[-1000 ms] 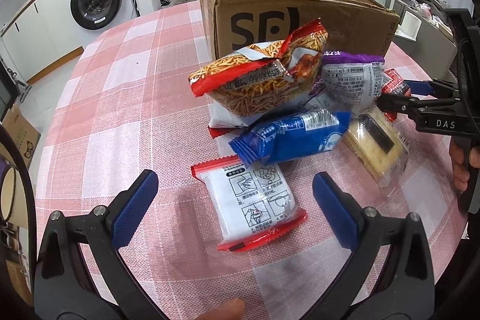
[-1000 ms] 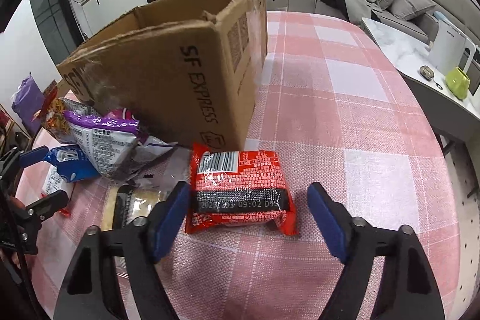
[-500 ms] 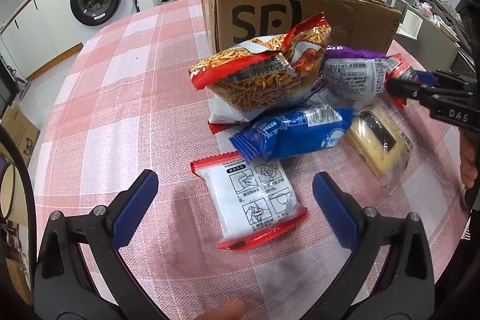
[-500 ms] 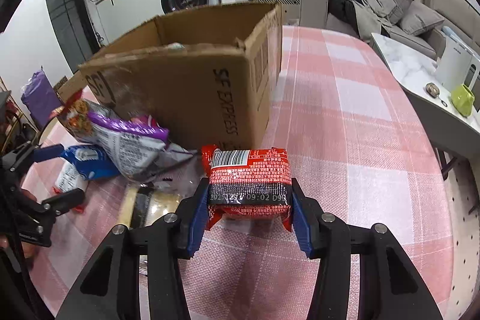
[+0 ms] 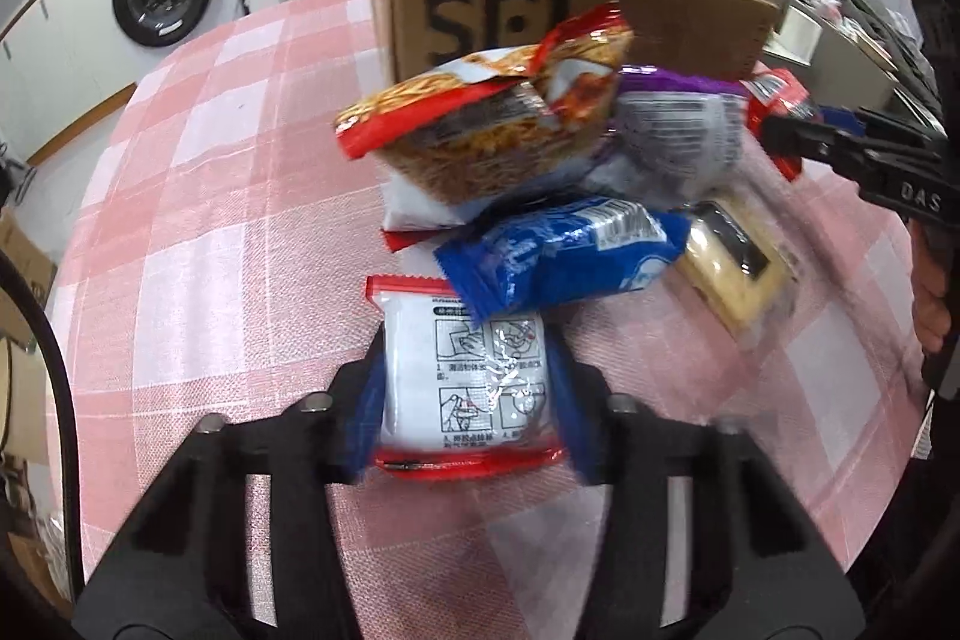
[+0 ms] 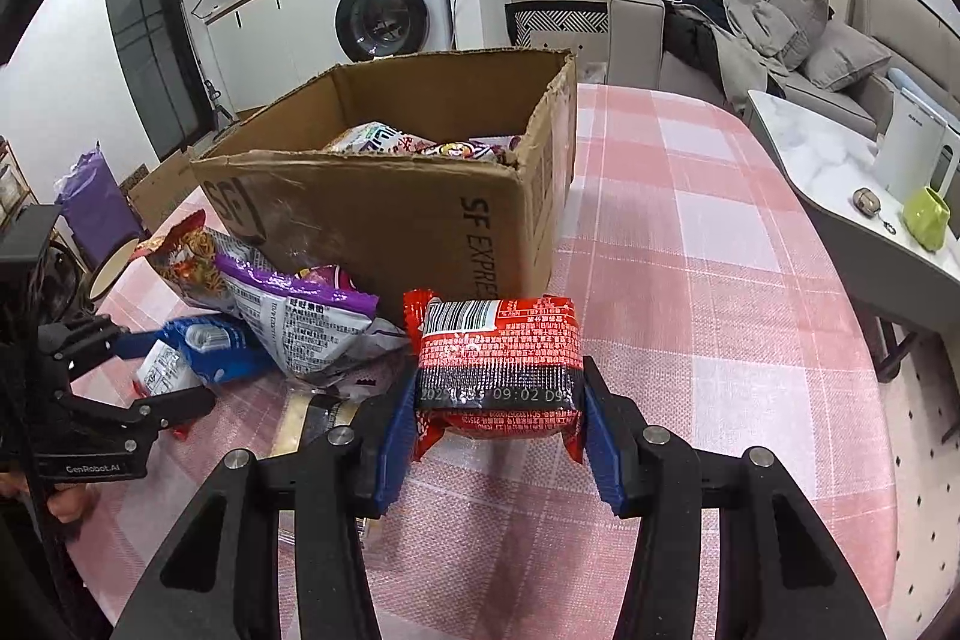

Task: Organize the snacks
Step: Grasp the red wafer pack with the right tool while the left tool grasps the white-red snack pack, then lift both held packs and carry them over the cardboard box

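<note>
My left gripper (image 5: pixel 465 391) has just closed on the light, crinkly white snack packet (image 5: pixel 463 379) and my right gripper (image 6: pixel 498 415) clamps the soft red packet (image 6: pixel 498 358) by its sides, the cardboard box (image 6: pixel 384 214) at twelve o'clock.

Even, bright indoor light; soft shadows. Left wrist view is motion-blurred, worst on the noodle packet (image 5: pixel 480 124). Right wrist view is sharp. Fisheye bending, black vignette at corners.
</note>
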The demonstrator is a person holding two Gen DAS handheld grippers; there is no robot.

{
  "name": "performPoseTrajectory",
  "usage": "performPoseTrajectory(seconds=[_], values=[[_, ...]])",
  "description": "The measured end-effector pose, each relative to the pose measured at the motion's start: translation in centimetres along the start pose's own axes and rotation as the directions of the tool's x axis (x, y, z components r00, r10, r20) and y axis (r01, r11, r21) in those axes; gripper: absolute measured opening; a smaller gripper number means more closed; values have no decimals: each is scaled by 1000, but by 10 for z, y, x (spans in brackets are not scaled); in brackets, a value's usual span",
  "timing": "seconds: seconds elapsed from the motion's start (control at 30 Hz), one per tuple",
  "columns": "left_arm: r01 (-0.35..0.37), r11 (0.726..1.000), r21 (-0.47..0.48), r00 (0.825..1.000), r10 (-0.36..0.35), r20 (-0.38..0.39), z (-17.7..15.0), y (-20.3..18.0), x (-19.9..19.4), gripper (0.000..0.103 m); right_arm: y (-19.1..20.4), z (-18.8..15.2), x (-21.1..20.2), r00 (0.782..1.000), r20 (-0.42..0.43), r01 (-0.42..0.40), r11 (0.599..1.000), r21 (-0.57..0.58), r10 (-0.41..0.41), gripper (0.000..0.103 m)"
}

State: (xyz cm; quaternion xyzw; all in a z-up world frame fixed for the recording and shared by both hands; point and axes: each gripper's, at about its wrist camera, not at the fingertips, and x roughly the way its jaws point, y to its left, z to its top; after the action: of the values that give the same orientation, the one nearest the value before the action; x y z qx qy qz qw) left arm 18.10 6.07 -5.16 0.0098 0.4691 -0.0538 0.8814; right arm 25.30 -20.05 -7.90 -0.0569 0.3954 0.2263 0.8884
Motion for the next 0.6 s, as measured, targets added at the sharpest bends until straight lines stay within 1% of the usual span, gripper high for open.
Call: performPoseTrajectory(seconds=[0.13,0.3,0.43,0.6], values=[[8,1000,16,999,-9,31,1,-4,-6,41,1,0,-5,1000,16,-5,1000,-4,6,50],[14,1000,8,998,-15,66,4,-4,-18,41,1,1,-12,999,39,-12,1000,-3,12,50],[29,999,-13,995,-28,101,8,-4,-33,41,2,3,-16,998,55,-16,1000,-1,16,50],[31,999,-17,987,-28,158,12,-7,-58,41,4,5,-23,997,78,-23,1000,-3,24,50]])
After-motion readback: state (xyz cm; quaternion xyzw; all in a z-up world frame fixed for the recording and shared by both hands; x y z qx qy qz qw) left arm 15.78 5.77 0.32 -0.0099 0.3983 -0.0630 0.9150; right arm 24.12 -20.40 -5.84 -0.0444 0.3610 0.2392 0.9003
